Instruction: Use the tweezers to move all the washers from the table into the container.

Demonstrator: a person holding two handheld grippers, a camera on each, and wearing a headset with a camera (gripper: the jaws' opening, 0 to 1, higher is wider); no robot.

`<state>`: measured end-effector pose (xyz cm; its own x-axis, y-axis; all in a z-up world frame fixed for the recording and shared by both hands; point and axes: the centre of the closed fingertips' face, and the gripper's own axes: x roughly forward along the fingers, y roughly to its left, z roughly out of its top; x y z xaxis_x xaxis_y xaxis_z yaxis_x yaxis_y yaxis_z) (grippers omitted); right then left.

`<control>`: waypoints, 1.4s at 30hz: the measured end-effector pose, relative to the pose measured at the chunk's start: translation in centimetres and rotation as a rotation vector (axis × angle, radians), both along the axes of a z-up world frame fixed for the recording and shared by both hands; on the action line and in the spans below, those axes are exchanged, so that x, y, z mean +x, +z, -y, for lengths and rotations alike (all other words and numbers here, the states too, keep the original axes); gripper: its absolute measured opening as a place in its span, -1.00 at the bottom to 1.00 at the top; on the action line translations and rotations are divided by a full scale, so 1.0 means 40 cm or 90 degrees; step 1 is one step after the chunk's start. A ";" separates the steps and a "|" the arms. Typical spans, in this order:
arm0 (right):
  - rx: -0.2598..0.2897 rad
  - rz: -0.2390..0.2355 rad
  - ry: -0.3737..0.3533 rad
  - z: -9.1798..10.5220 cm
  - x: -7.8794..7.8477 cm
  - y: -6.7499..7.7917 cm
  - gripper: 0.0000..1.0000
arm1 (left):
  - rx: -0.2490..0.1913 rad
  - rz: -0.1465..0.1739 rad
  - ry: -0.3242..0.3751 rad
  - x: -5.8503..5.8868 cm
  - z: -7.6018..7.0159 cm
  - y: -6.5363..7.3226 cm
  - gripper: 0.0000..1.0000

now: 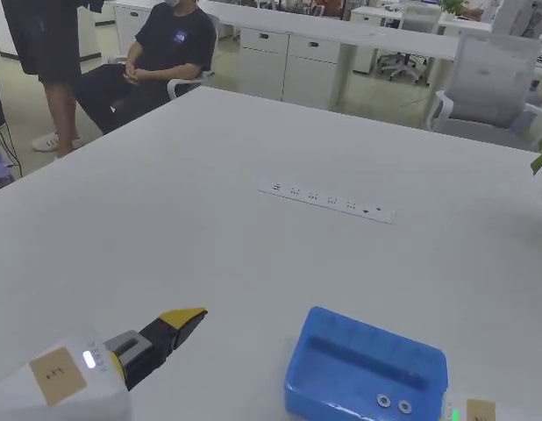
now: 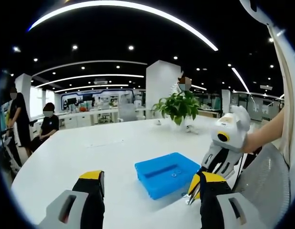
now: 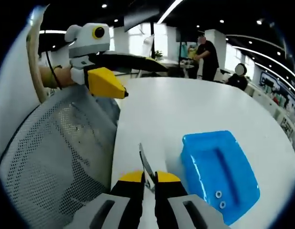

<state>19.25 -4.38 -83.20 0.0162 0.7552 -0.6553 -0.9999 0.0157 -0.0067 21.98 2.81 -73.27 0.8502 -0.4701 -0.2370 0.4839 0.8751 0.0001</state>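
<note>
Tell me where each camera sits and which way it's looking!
Head view: on the person's head, looking down across the white table at the blue container; the left tool pokes in.
Left gripper view: on the left tool, facing the container; its open jaws show, plus the right tool and an arm.
Right gripper view: on the right tool, looking along the tweezers it pinches, container beside them.
Shared: all three see the container.

White-bodied left gripper (image 1: pixel 185 318), black fingers (image 2: pixel 92 202), yellow tips

The container (image 1: pixel 359 351) is showing smooth, glossy blue plastic; inside it, washers (image 1: pixel 383 402) are glinting as bright metal; beneath it, the counter (image 1: pixel 210 237) is looking matt white.
</note>
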 end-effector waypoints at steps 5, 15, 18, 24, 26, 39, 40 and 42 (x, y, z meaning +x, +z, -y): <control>-0.012 0.033 0.022 0.007 -0.009 -0.009 -0.92 | -0.002 0.000 0.002 0.000 -0.002 0.001 0.67; 0.024 -0.019 -0.073 0.002 0.030 -0.004 -0.95 | -0.002 -0.002 -0.001 -0.002 -0.001 0.000 0.67; 0.052 -0.068 -0.122 0.001 0.042 0.005 -0.95 | -0.001 -0.002 0.000 -0.002 -0.002 0.000 0.67; 0.120 -0.164 -0.204 0.006 0.080 0.045 -0.95 | -0.004 -0.001 0.003 -0.001 -0.003 0.001 0.67; 0.149 -0.188 -0.230 0.008 0.097 0.065 -0.95 | -0.002 0.001 0.005 0.000 -0.004 0.002 0.67; 0.233 -0.195 -0.284 0.029 0.180 0.172 -0.94 | 0.001 0.004 0.007 0.001 -0.005 0.003 0.67; 0.240 -0.199 -0.291 0.030 0.186 0.175 -0.94 | 0.001 0.004 0.007 0.000 -0.005 0.004 0.67; 0.246 -0.202 -0.301 0.035 0.198 0.179 -0.94 | 0.002 0.003 0.008 0.000 -0.006 0.002 0.66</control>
